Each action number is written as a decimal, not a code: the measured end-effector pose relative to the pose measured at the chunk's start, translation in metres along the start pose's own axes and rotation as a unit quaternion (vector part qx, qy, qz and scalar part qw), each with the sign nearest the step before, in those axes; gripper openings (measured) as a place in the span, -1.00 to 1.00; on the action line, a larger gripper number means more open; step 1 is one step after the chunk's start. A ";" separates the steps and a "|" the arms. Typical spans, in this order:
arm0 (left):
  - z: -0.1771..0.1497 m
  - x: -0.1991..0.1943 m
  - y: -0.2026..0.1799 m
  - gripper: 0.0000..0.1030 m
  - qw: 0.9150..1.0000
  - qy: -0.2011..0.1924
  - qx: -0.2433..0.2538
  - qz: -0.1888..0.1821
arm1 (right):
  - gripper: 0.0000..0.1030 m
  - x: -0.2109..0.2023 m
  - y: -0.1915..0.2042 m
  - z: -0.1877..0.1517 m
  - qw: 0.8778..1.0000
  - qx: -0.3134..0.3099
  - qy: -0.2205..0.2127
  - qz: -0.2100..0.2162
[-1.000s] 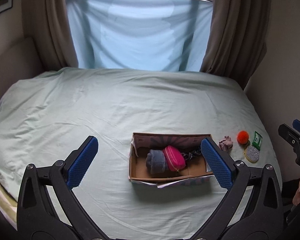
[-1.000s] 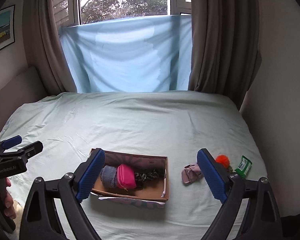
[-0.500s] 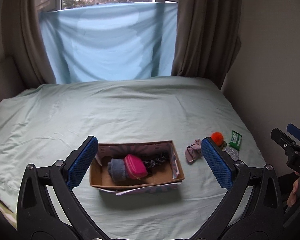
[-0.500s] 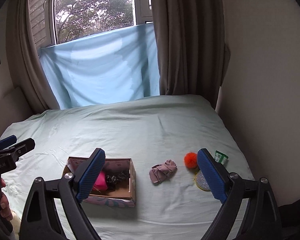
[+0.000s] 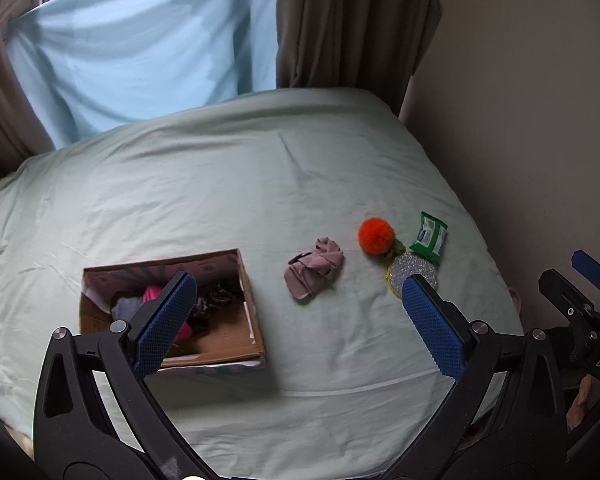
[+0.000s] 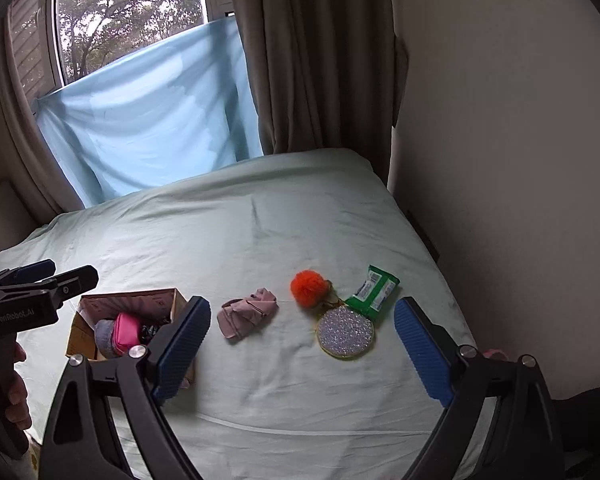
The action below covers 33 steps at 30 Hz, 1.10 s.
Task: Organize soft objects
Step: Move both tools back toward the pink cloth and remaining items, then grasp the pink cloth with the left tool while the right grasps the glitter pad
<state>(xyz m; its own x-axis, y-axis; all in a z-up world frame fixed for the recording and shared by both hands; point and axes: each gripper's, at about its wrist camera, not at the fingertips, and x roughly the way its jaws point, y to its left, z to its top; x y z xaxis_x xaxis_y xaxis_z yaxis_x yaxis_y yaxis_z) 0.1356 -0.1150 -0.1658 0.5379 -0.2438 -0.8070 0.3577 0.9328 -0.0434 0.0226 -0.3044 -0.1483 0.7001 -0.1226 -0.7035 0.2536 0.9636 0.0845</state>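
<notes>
Several soft items fill the box; cloth, pompom and packet wait right, both grippers spread, empty.

Low in the left of your right wrist view sits an open cardboard box holding a pink pouch, a grey-blue roll and a dark tangled item. At centre, a crumpled mauve cloth lies flat on the bedsheet. Right of it, you see an orange pompom, a round glittery disc and a green packet clustered together.
</notes>
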 end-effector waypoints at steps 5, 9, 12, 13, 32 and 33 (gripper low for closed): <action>-0.004 0.062 -0.033 0.99 0.999 0.044 0.020 0.018 | 0.78 0.043 -0.033 -0.012 0.999 0.005 0.037 0.008; -0.009 0.116 -0.045 0.99 0.997 0.069 0.033 0.027 | 0.78 0.081 -0.057 -0.022 0.998 0.006 0.059 0.014; -0.013 0.157 -0.048 0.99 0.995 0.088 0.037 0.039 | 0.78 0.113 -0.071 -0.030 0.997 0.004 0.073 0.019; -0.015 0.171 -0.049 0.99 0.994 0.093 0.037 0.042 | 0.78 0.123 -0.074 -0.033 0.997 0.003 0.076 0.021; -0.044 0.355 -0.037 0.94 0.985 0.153 0.034 0.073 | 0.78 0.307 -0.076 -0.094 0.988 -0.026 0.147 0.049; -0.045 0.360 -0.035 0.92 0.985 0.155 0.033 0.072 | 0.78 0.312 -0.075 -0.096 0.987 -0.027 0.151 0.049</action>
<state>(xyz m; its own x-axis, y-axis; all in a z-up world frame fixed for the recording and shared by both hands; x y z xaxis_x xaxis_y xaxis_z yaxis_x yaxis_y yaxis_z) 0.2822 -0.2237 -0.4809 0.3310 -0.0072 -0.9436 0.3483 0.9303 0.1151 0.1582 -0.3924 -0.4418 0.4864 0.0400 -0.8728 0.1537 0.9795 0.1305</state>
